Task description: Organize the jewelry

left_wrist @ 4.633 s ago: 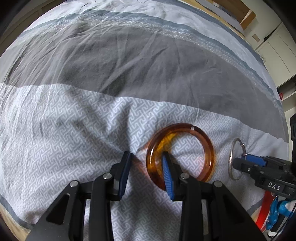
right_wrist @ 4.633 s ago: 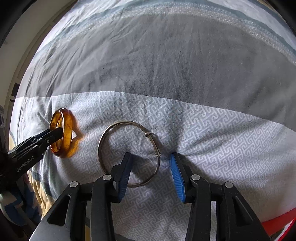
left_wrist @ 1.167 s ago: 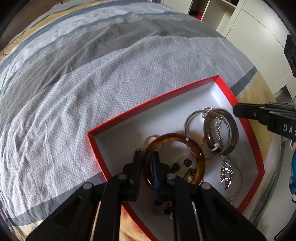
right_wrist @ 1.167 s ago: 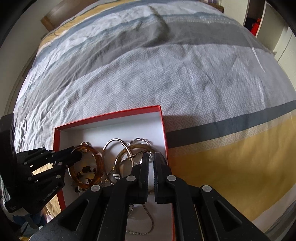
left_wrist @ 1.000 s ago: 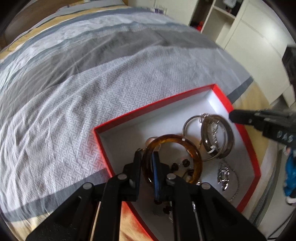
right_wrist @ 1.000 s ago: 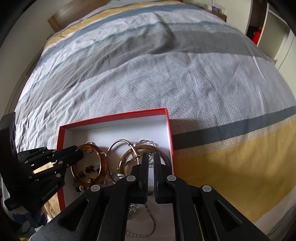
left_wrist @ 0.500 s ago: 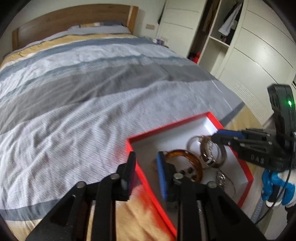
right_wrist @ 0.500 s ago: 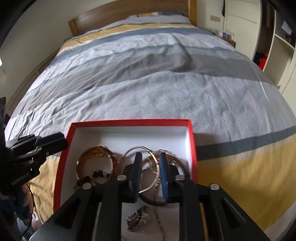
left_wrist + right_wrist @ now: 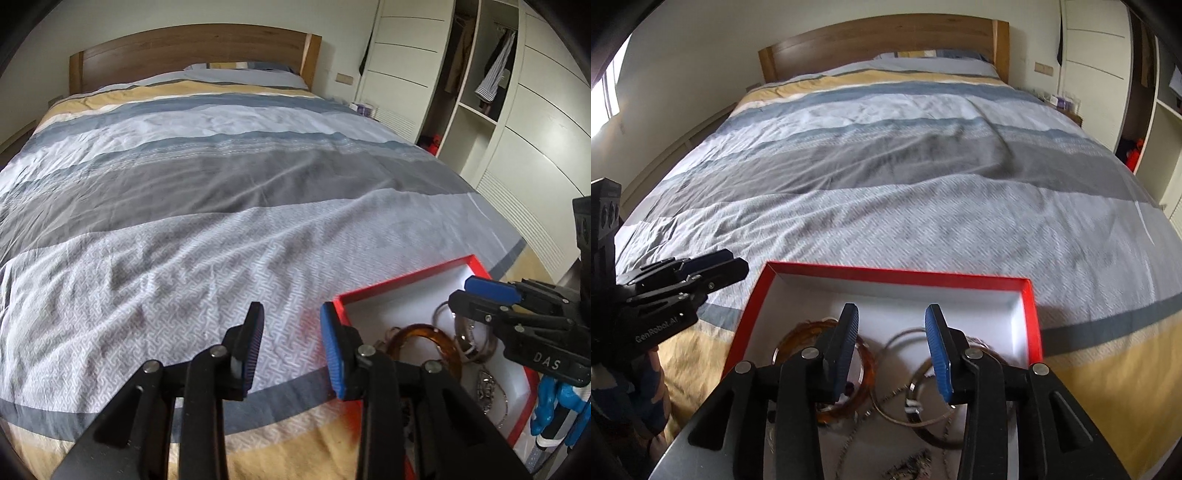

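A red box with a white inside lies at the near edge of the bed. In it lie an amber bangle, a thin silver bangle, other metal bangles and chains. My left gripper is open and empty, raised above the bedspread just left of the box. My right gripper is open and empty, raised above the box. Each gripper shows in the other's view, the right one and the left one.
The striped bedspread stretches to a wooden headboard and a pillow. White wardrobes with open shelves stand along the right. A wall and window are on the left.
Both grippers let go of their bangles into the box, opened wider, and rose and tilted up, so the headboard and wardrobes came into view. The amber and silver bangles stay in the box.
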Available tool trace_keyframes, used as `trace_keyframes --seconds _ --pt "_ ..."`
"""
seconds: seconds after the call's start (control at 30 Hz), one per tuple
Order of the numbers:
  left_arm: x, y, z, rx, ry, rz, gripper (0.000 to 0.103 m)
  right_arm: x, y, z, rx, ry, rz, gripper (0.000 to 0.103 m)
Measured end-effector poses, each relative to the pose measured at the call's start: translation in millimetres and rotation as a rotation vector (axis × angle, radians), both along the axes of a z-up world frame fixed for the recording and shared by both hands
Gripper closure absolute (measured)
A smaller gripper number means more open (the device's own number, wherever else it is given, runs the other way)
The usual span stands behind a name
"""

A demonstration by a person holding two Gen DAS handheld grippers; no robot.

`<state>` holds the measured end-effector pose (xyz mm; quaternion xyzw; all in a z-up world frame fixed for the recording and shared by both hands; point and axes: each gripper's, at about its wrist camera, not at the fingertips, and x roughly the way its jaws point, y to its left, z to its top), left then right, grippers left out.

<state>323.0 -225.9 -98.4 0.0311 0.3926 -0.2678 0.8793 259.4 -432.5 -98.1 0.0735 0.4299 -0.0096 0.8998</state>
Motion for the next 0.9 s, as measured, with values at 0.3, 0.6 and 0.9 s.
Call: trace_keyframes --seconds 0.3,0.6,0.9 --pt "-5.0 6.9 7.3 0.023 -0.034 0.022 0.073 -0.4 7.5 -1.1 0.016 -0.034 -0.006 0.057" --pt "-33.9 23.3 48.2 0.058 -0.059 0.078 0.073 -20.8 13.0 30.3 0.048 -0.081 -0.032 0.044" --pt "-105.5 53.0 101.5 0.069 -0.112 0.155 0.044 -73.9 42.3 75.0 0.072 -0.107 -0.014 0.021"
